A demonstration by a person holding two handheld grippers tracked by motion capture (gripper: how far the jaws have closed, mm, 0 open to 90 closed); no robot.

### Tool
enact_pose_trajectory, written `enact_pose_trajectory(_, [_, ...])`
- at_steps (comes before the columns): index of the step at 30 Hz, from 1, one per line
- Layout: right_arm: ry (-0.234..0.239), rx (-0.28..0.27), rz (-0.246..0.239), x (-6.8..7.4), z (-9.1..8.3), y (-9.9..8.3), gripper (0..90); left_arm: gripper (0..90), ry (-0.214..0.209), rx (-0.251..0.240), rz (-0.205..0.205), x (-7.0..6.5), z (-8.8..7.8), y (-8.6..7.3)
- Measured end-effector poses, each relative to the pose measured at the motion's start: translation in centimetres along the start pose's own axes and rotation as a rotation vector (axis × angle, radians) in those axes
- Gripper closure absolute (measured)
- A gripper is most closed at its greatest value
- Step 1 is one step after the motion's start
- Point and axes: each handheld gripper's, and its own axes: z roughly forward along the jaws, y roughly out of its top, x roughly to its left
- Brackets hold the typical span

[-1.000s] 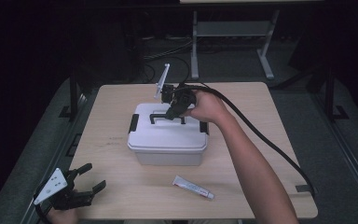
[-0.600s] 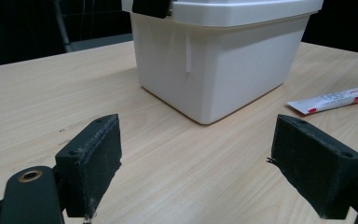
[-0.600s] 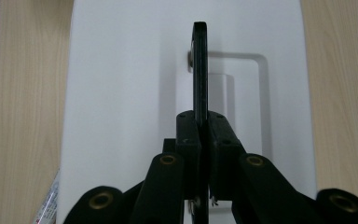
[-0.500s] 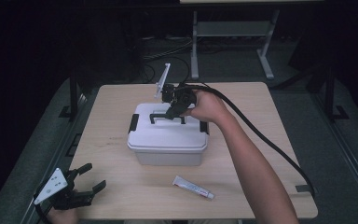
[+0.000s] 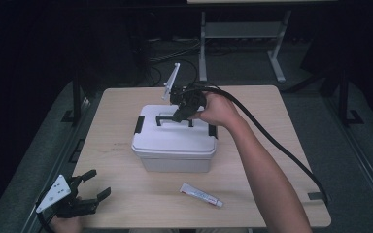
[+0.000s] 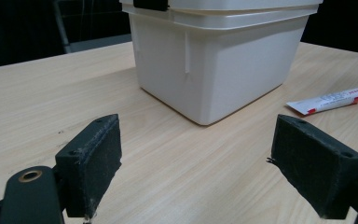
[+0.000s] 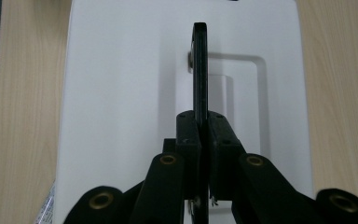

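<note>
Your right gripper (image 5: 180, 114) sits over the white lidded storage box (image 5: 175, 145) in the middle of the counter (image 5: 281, 126); its jaws are pressed tight on the box's black carry handle (image 7: 199, 65), which stands upright off the lid in the right gripper view, pinched near one end rather than at the centre. Your left gripper (image 5: 80, 196) rests at the near left corner of the counter, well apart from the box; its jaws stand wide with nothing between them, the box wall and a small white tube (image 6: 328, 100) ahead of them.

The off-centre grip is the main risk, I'd judge; if you lift from here, the box may tilt toward its unsupported end and swing, and the thin handle could slip through the pads. The black side latches (image 5: 139, 124) look shut, though I can't be sure; if one is loose, the lid could come up alone while the body stays down or drops. The tube lies just in front of the box; a swinging box could knock it off the near edge; the trailing cable (image 5: 272, 141) could also drag across the counter.
</note>
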Motion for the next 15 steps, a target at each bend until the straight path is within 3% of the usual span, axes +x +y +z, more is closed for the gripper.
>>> enact_pose_trajectory(15, [-0.009,-0.028,0.002,0.0,-1.2,-0.3,84.7,15.7,0.006,-0.007,-0.004,0.2,-0.2,0.0])
